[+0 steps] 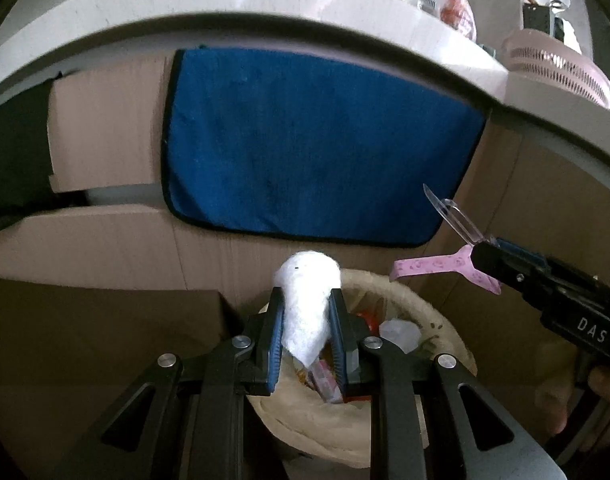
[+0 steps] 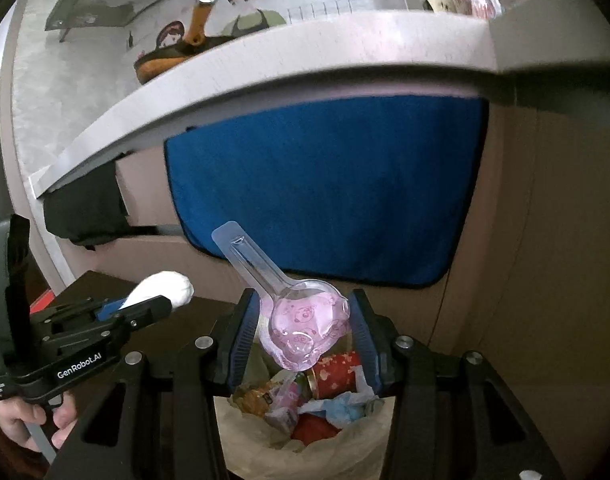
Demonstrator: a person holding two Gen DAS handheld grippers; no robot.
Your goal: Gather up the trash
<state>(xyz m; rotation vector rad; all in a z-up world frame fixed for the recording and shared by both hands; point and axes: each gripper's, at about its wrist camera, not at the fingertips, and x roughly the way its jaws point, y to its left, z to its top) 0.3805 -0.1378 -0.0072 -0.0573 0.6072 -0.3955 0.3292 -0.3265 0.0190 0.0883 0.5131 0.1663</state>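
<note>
My left gripper is shut on a crumpled white tissue and holds it above the trash bin, which is lined with a pale bag and holds several wrappers. It also shows in the right wrist view with the tissue. My right gripper is shut on a clear plastic blister pack with a pink printed backing, held above the bin. In the left wrist view the right gripper holds the pack to the right of the bin.
A blue towel hangs over cardboard panels under a grey countertop edge. A pink basket and a bottle stand on the counter. A pan sits on the counter to the left.
</note>
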